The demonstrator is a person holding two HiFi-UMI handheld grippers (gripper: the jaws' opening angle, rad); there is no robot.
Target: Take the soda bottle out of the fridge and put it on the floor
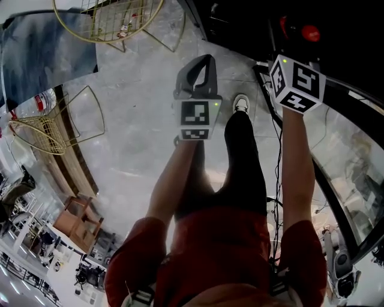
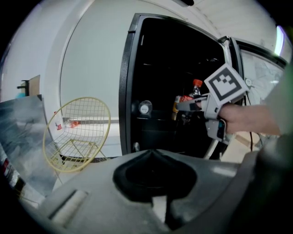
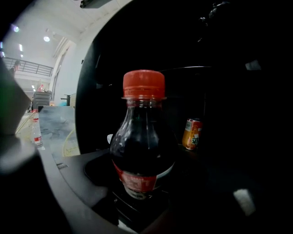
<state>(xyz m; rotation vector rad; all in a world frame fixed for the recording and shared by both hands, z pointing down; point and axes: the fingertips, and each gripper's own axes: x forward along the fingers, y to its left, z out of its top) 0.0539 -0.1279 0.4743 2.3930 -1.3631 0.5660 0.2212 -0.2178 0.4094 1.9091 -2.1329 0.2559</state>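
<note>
The soda bottle [image 3: 143, 146], dark with a red cap and red label, stands upright between my right gripper's jaws and fills the middle of the right gripper view. My right gripper [image 2: 185, 106] is shut on it just inside the black fridge [image 2: 126, 91]. The bottle's red cap [image 2: 196, 83] shows above the jaws, and again in the dark fridge opening in the head view [image 1: 310, 33]. My left gripper [image 1: 204, 60] is shut and empty, held out over the floor to the left of the fridge; its tips [image 2: 153, 153] meet.
An orange can [image 3: 192, 133] stands on the fridge shelf behind the bottle. The fridge's glass door [image 1: 354, 150] hangs open on the right. Gold wire chairs [image 1: 111, 18] [image 1: 54, 129] stand on the grey floor [image 1: 144, 120] at left. The person's shoe [image 1: 241, 103] is near the fridge.
</note>
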